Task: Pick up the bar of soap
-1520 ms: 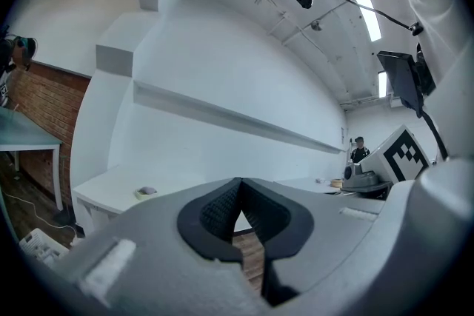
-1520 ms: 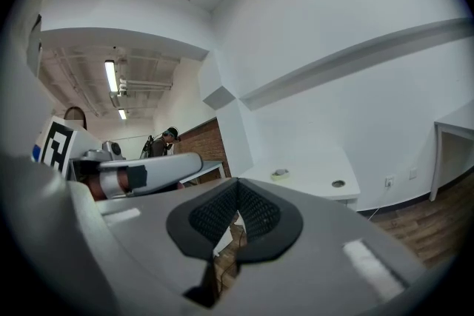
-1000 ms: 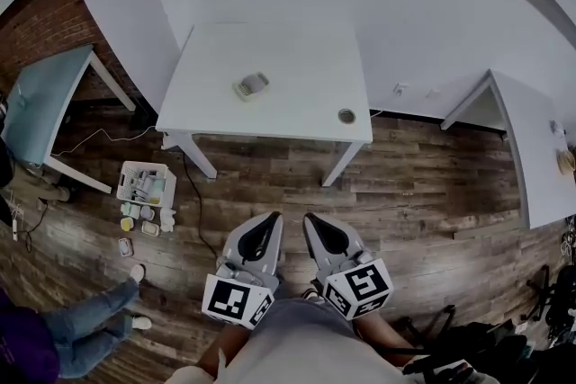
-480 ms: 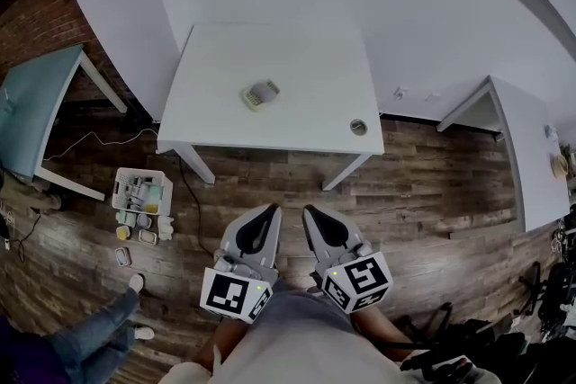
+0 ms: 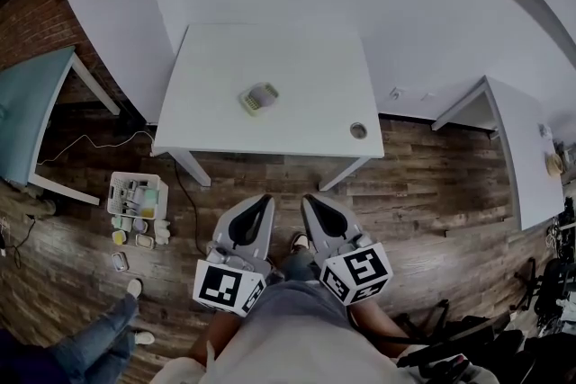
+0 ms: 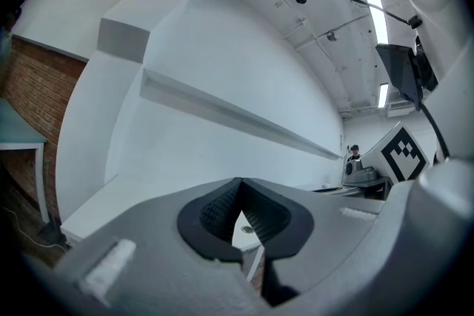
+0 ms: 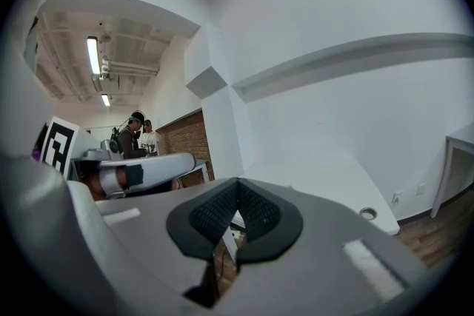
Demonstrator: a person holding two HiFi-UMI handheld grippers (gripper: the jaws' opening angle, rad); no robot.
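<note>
The bar of soap [image 5: 259, 97], pale and small, lies in a light dish near the middle of the white table [image 5: 297, 58]. Both grippers hang low in front of my body, over the wooden floor and well short of the table. My left gripper [image 5: 259, 204] is shut with nothing between its pads [image 6: 222, 207]. To its right, my right gripper [image 5: 312, 202] is also shut and empty, its ribbed pads [image 7: 255, 207] meeting at the tips. Neither gripper view shows the soap.
A small round object [image 5: 358, 130] sits at the table's front right corner. On the floor at the left stand a white basket of bottles [image 5: 137, 196] and loose jars. A teal table [image 5: 27, 117], another white table [image 5: 522, 139] and a person's legs [image 5: 90, 337] flank me.
The table and soap have slid slightly lower and nearer in the head view. The person in jeans has shifted toward the lower left. Both grippers stay shut and close together.
</note>
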